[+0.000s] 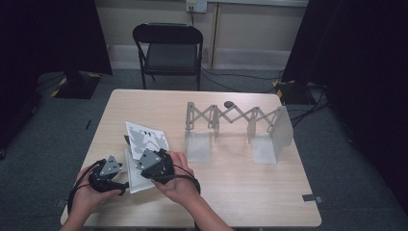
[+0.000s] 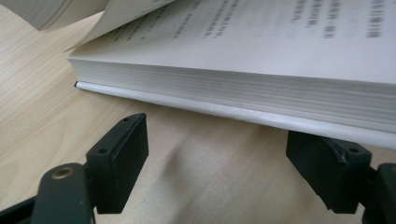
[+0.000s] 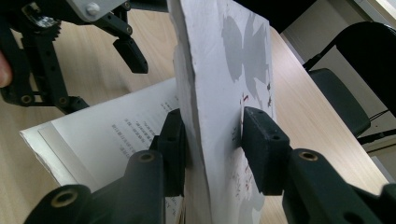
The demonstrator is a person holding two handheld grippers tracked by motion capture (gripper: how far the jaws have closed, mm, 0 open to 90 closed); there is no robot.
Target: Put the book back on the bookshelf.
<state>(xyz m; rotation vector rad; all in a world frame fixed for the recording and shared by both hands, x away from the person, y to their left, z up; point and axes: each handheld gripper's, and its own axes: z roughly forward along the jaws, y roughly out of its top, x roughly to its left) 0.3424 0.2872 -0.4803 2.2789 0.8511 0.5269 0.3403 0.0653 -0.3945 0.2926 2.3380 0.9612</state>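
Right gripper (image 3: 212,135) is clamped on the book (image 1: 142,154)'s raised cover + front pages, near table (image 1: 240,192) edge. Left gripper (image 2: 217,154) gapes wide, holding nothing, just beside the lower page block. To close well: swing cover over slowly, left steadying the block so it doesn't skid. Rack (image 1: 235,120) sits well apart, farther back

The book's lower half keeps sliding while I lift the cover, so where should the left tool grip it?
Grip the lying page block at its near edge, coming in low along the table. The left tool stands open facing that edge, which is straight and bare.
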